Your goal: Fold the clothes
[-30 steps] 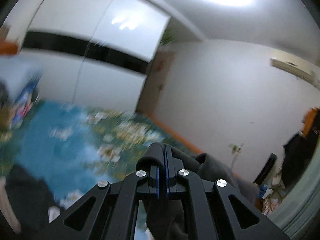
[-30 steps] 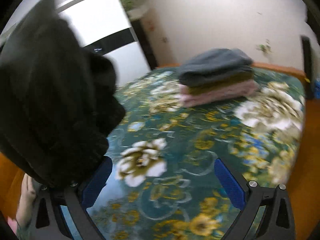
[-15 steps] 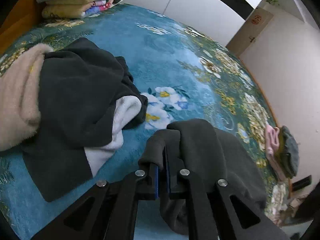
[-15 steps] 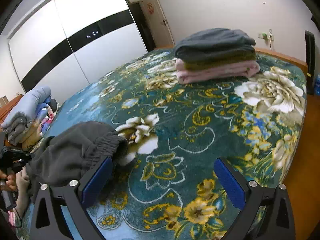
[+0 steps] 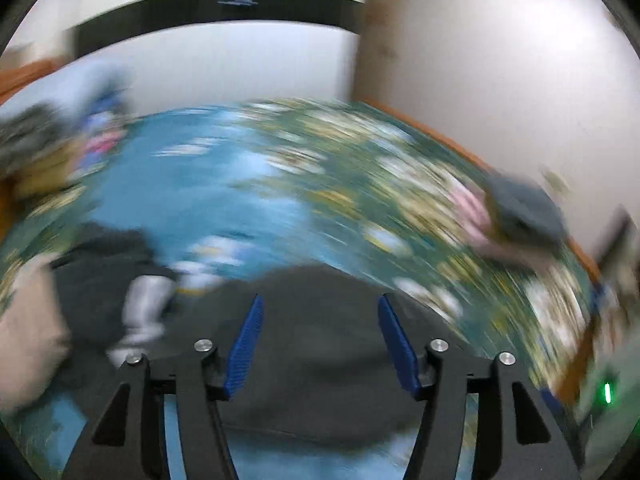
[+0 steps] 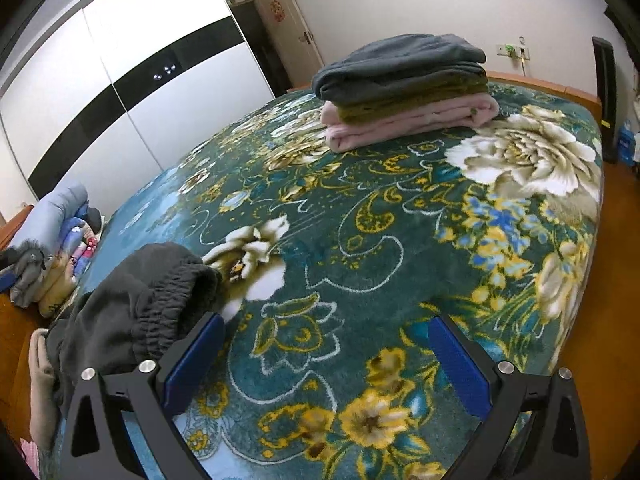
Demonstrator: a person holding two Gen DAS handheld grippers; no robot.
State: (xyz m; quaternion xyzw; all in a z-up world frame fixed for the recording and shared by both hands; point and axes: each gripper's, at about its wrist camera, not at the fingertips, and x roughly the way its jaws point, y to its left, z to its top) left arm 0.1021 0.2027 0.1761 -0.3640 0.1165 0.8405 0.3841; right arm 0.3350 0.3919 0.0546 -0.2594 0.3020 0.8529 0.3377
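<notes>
The left claw (image 5: pixel 320 344) stands released, its blue pads spread wide with nothing between them; just beyond and beneath its tips lies a dark grey garment (image 5: pixel 316 360), spread on the bed. That view is heavily smeared, so little more can be made out than a second heap of dark and pale clothes (image 5: pixel 100 292) off to its left.

The right claw (image 6: pixel 326 354) is also released, jaws wide apart and gripping nothing, hovering above the floral blanket (image 6: pixel 360 248) that covers the bed. Beside its left finger sits the dark grey sweatpants (image 6: pixel 140 304), bunched up with the gathered elastic waistband turned toward the middle of the bed. A beige garment (image 6: pixel 38 384) peeks out under them at the bed's edge.

Farther off, near the far corner, is a neat stack of folded clothes (image 6: pixel 404 88): grey on top, olive in the middle, pink at the bottom. At the far left rests a pile of folded bedding (image 6: pixel 60 240), and behind it all a white wardrobe with a black band (image 6: pixel 132 76).
</notes>
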